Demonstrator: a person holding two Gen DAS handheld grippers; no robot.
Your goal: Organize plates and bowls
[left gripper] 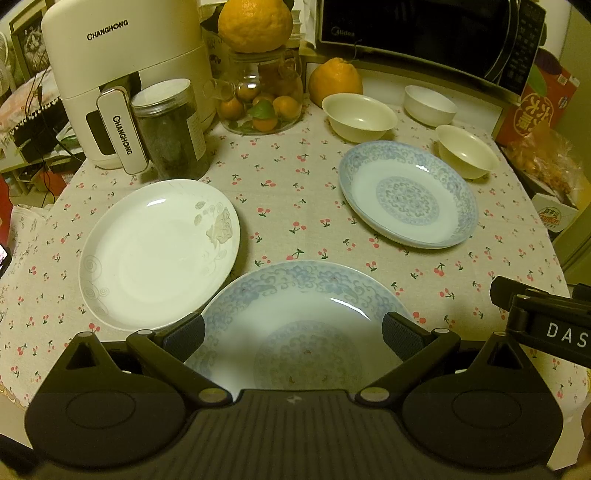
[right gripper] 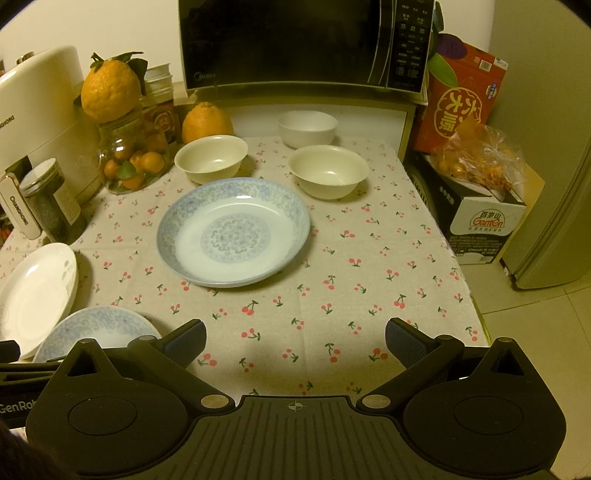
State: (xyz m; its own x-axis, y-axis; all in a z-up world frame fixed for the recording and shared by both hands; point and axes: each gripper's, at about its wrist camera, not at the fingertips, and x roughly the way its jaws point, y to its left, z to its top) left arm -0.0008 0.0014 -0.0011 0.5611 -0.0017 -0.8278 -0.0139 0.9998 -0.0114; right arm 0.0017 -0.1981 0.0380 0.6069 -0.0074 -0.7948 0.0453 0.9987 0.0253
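- Covering the table (right gripper: 369,280): a pale cloth (left gripper: 295,206) printed with small red cherries, lit warm and dim.
- Left gripper (left gripper: 293,338): jaws spread wide, nothing between the pads, hanging over the near blue plate (left gripper: 306,295).
- Right gripper (right gripper: 295,341): jaws likewise wide, empty, over bare cloth at the near edge.
- White plate (left gripper: 159,254) left of the near blue plate, rims seemingly just touching or overlapping, hard to tell.
- Far blue plate (right gripper: 234,230) mid-table, apart from the others.
- Behind it three bowls: left bowl (right gripper: 211,158), right bowl (right gripper: 328,170), white bowl (right gripper: 307,128) farthest back.
- Along the back: microwave (right gripper: 295,40), air fryer (left gripper: 122,77), dark jar (left gripper: 171,129), glass jar (left gripper: 264,96) of small oranges, big orange (left gripper: 255,22) on top, another (left gripper: 335,81) beside.
- Right of the table: red box (right gripper: 461,96), carton (right gripper: 480,229), tiled floor (right gripper: 535,350).
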